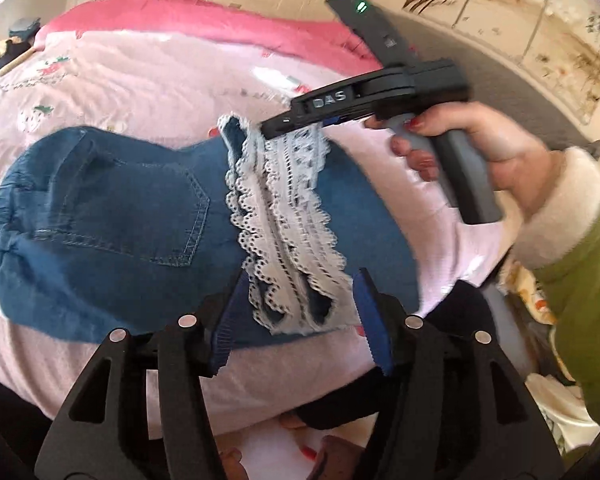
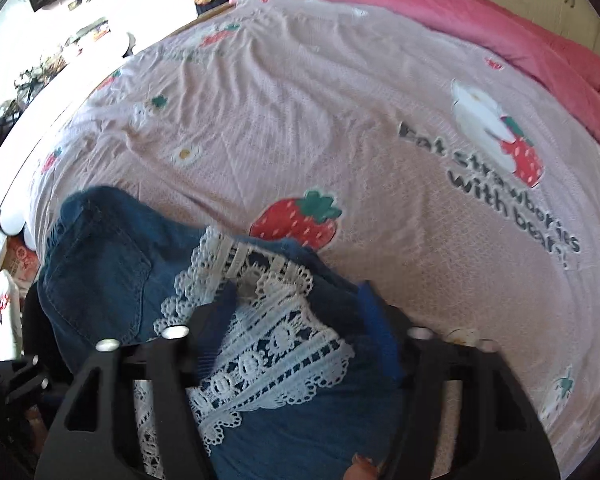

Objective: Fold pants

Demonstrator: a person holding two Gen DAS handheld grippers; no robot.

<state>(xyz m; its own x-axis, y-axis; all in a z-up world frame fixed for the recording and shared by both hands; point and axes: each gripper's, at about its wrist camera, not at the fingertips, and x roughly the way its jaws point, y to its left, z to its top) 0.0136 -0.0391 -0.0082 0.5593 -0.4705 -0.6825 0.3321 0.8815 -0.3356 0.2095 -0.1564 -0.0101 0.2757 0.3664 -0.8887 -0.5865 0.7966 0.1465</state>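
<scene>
Blue denim pants (image 1: 112, 216) with white lace cuffs (image 1: 288, 216) lie folded on a pink bed cover. My left gripper (image 1: 300, 320) is open, its blue pads on either side of the near end of the lace cuffs, just above them. The right gripper shows in the left wrist view (image 1: 276, 130) over the far end of the cuffs, held by a hand with red nails. In the right wrist view the pants (image 2: 100, 276) and lace cuffs (image 2: 268, 344) lie between my right gripper's (image 2: 300, 316) open fingers.
The pink strawberry-print bed cover (image 2: 300, 120) spreads wide beyond the pants, with a darker pink quilt (image 2: 460, 12) at the far edge. The bed's near edge drops off below the left gripper (image 1: 280, 396). Clutter stands beside the bed at the left (image 2: 4, 312).
</scene>
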